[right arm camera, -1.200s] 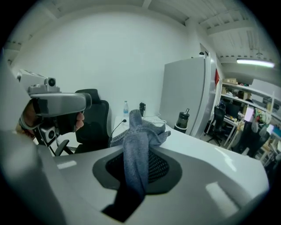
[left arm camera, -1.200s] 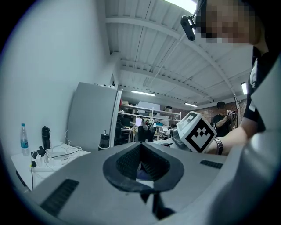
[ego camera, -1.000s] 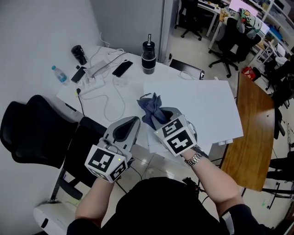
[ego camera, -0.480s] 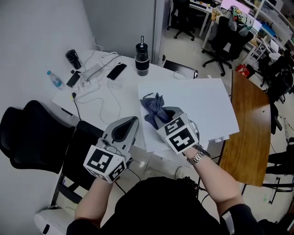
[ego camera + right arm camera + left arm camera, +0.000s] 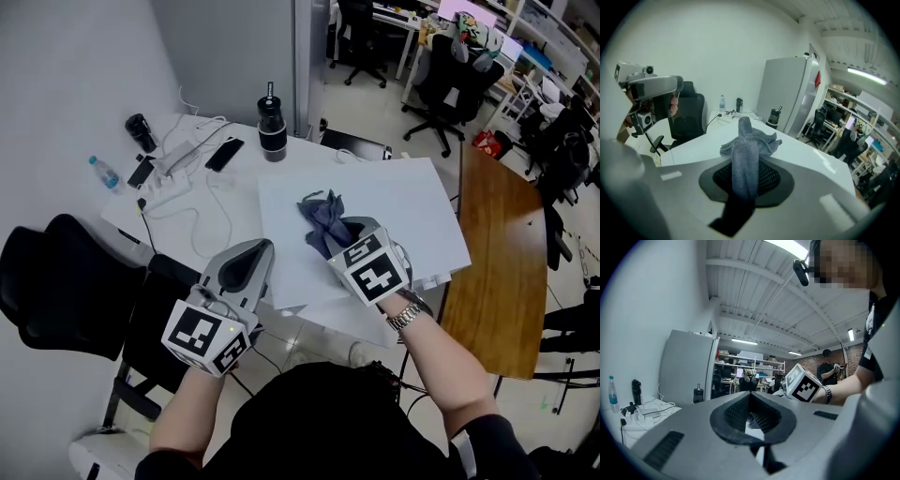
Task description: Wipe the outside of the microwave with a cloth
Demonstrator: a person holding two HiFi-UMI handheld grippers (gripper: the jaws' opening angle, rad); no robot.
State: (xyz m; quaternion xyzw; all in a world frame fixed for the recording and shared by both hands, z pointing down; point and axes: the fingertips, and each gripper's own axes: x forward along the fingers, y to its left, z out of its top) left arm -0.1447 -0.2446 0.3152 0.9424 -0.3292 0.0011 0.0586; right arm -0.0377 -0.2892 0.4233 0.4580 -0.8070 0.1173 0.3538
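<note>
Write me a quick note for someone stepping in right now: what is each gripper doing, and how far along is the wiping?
Left gripper: jaws shut, empty, held left of the white top.
Right gripper: jaws shut on the blue-grey cloth, which bunches out past them.
The cloth is over the near part of the white flat top, presumably the microwave; contact cannot be told.
Done: cloth in hand.
Left: wiping the outside.

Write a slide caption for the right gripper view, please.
Right tongs clamp a blue-grey cloth above a white surface, a black chair beyond.
</note>
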